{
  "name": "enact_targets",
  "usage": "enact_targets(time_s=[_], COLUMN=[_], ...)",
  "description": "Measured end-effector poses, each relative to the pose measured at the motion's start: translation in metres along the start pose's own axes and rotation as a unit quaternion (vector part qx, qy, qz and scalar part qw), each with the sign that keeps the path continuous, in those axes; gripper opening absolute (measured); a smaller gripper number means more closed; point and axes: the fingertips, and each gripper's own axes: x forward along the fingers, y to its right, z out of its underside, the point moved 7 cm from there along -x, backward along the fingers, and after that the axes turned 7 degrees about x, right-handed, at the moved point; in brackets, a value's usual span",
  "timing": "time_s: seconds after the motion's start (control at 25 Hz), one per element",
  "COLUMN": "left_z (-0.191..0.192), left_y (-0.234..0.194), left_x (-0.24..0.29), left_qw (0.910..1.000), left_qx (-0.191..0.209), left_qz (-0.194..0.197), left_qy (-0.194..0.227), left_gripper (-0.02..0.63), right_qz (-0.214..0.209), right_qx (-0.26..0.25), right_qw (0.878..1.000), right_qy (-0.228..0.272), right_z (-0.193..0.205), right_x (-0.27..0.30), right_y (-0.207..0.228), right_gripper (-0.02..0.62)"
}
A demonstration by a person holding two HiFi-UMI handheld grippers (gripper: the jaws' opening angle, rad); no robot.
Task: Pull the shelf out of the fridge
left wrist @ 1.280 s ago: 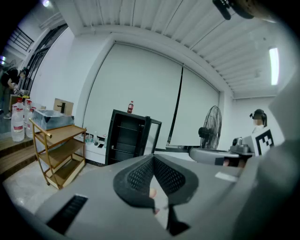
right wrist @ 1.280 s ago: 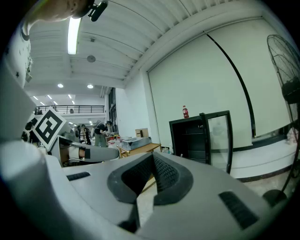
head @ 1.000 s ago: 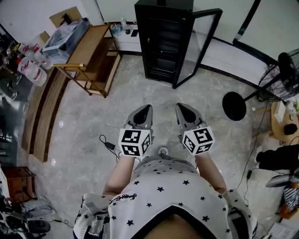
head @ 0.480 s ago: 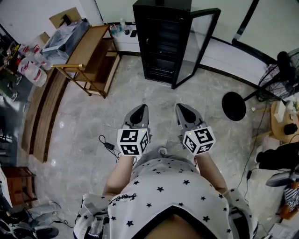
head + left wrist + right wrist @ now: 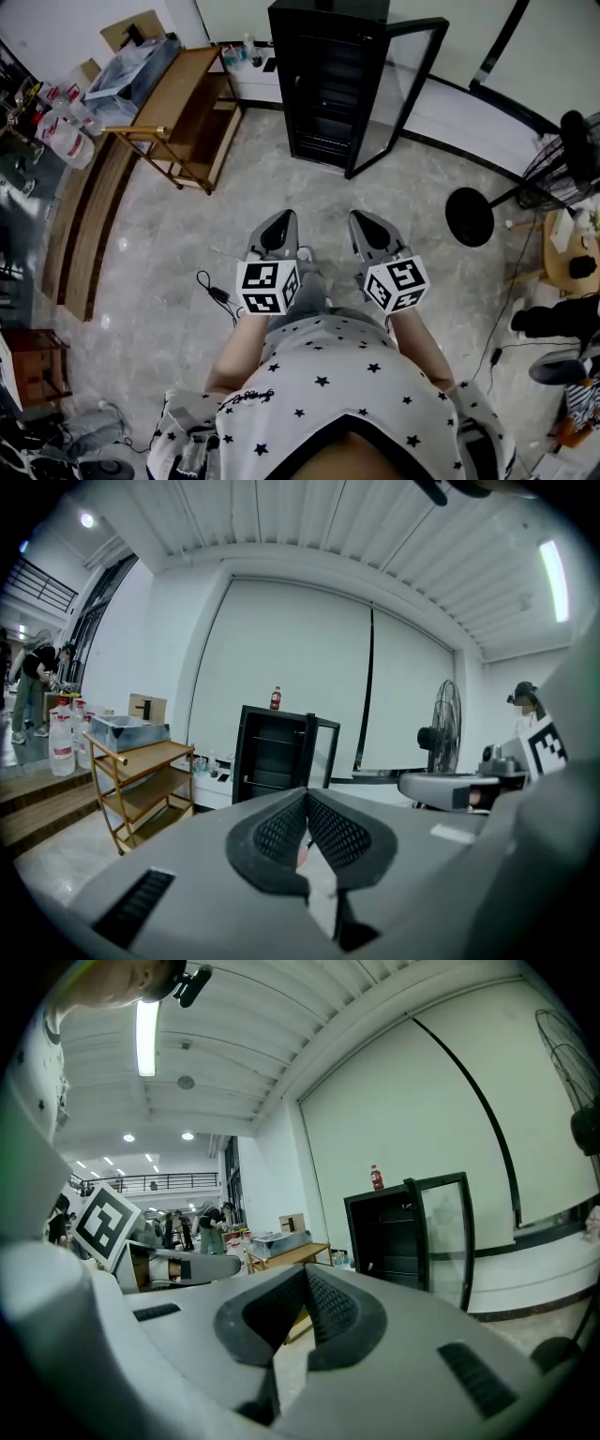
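The black fridge point(image 5: 328, 84) stands across the floor at the far wall, its glass door point(image 5: 405, 89) swung open to the right. Its inside is dark, and only faint shelf lines point(image 5: 268, 782) show in the left gripper view. My left gripper point(image 5: 278, 230) and right gripper point(image 5: 368, 228) are held side by side in front of the person's body, well short of the fridge and pointing towards it. Both are shut with nothing between the pads. The fridge point(image 5: 389, 1237) also shows beyond the closed right jaws in the right gripper view.
A wooden trolley point(image 5: 183, 112) carrying a wrapped box stands left of the fridge. A fan with a round base point(image 5: 471, 214) is at the right. A cable with a plug point(image 5: 217, 292) lies on the floor by my left gripper. A red bottle point(image 5: 276, 698) sits on top of the fridge.
Both grippers stay shut and in nearly the same place. The person's leg now shows between and below them.
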Motion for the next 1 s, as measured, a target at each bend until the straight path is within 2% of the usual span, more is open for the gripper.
enact_targets(time_s=[0.52,1.0], left_z=[-0.02,-0.044], left_y=[-0.022,-0.076], left_x=[0.084,0.185], left_qw=[0.9999,0.9999], left_qx=[0.002,-0.009], left_qz=[0.006,0.005], left_qy=[0.009,0.0], left_gripper=[0.012,0.012], right_qz=[0.017,0.029], right_qx=[-0.001,-0.009], right_qw=[1.0,1.0], right_qy=[0.007,-0.007], right_z=[-0.024,-0.058], right_x=[0.057,0.149], right_y=[0.054,0.113], right_gripper=[-0.006,-0.006])
